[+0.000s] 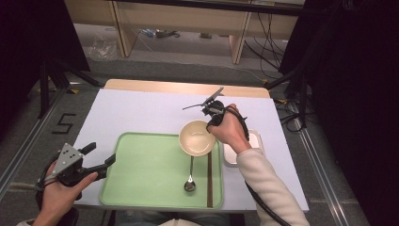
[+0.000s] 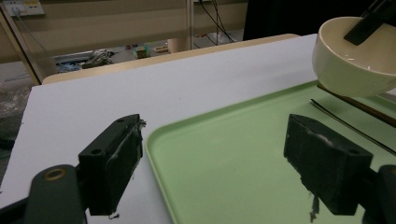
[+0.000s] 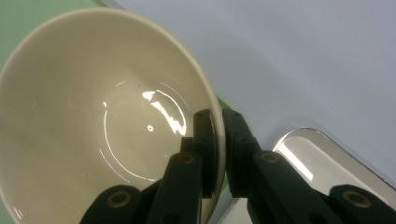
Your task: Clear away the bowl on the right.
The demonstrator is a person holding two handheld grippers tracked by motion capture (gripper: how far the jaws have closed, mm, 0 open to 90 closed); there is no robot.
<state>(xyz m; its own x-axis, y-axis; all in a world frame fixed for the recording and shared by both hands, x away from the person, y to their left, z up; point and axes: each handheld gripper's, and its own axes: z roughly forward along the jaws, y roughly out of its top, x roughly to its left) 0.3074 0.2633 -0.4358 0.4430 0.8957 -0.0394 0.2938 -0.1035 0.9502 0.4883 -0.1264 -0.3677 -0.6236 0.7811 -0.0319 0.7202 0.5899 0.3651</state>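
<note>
Above the far right corner of the green tray (image 1: 141, 165), my right gripper (image 3: 218, 140) pinches the cream bowl's (image 1: 196, 137) rim and holds it aloft, while my left gripper (image 1: 102, 155) waits wide open, holding nothing.

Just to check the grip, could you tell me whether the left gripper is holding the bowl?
No, the left gripper stands open and apart at the tray's left edge, while the right gripper pinches the bowl's rim.

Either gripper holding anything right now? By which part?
The right gripper pinches the cream bowl by its rim, one jaw inside the wall and one outside. The left gripper is open and holds nothing.
</note>
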